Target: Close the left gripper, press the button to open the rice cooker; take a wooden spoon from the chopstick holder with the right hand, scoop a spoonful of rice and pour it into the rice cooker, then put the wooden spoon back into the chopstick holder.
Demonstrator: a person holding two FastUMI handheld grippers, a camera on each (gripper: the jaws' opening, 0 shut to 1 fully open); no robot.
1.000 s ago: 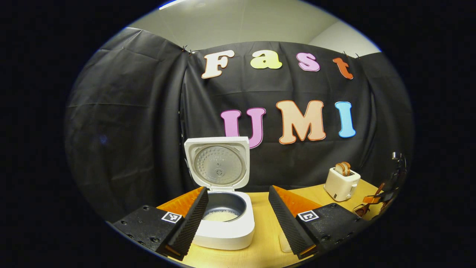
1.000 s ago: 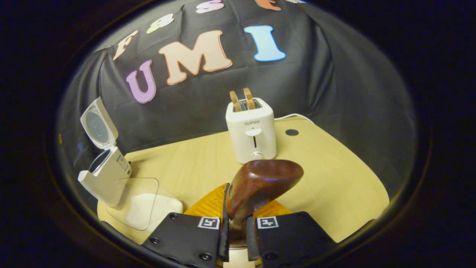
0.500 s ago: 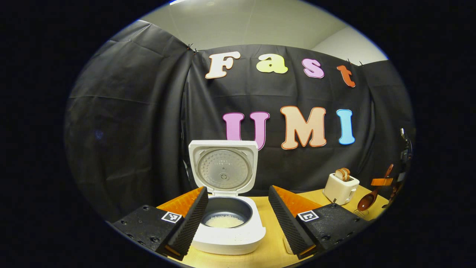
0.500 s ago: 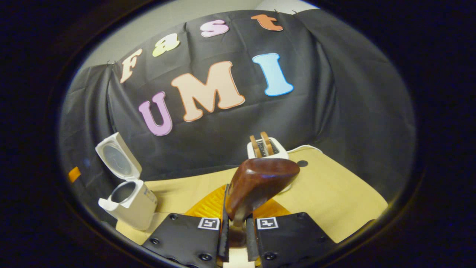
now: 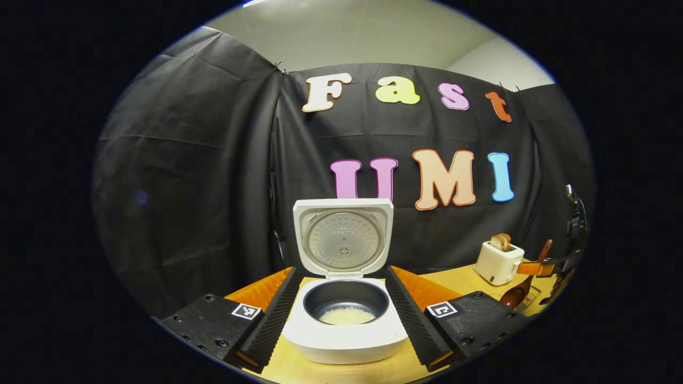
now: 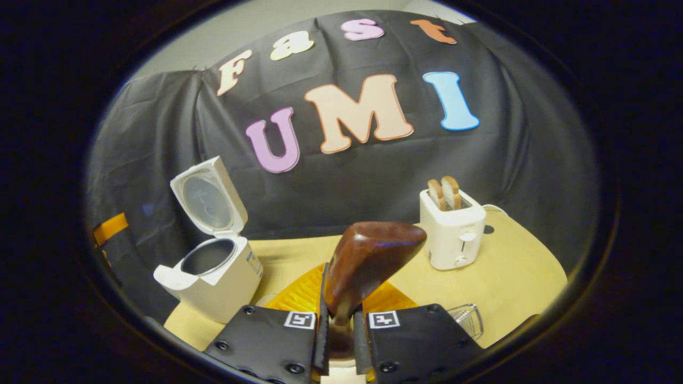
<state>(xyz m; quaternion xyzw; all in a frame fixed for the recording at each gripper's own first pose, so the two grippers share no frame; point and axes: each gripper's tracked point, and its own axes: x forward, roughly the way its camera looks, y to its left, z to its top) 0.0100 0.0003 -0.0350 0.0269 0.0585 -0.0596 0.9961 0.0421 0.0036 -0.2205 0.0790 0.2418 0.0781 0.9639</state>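
The white rice cooker stands open, lid upright, with a little white rice in the dark pot. My left gripper is open, one finger on each side of the cooker without touching it. My right gripper is shut on the handle of the wooden spoon, whose dark brown bowl rises just ahead of the fingers. In the left gripper view that spoon hangs bowl down at the far right, above a wire chopstick holder. The holder's rim shows beside my right fingers.
A white toaster with two slices of bread stands on the light wooden table, right of the spoon. The cooker is far to the left in the right gripper view. Black cloth walls close the back and sides.
The left gripper has swung so the cooker now sits centred between its fingers. The right gripper has turned and come down, still holding the spoon, and the wire holder has come into sight.
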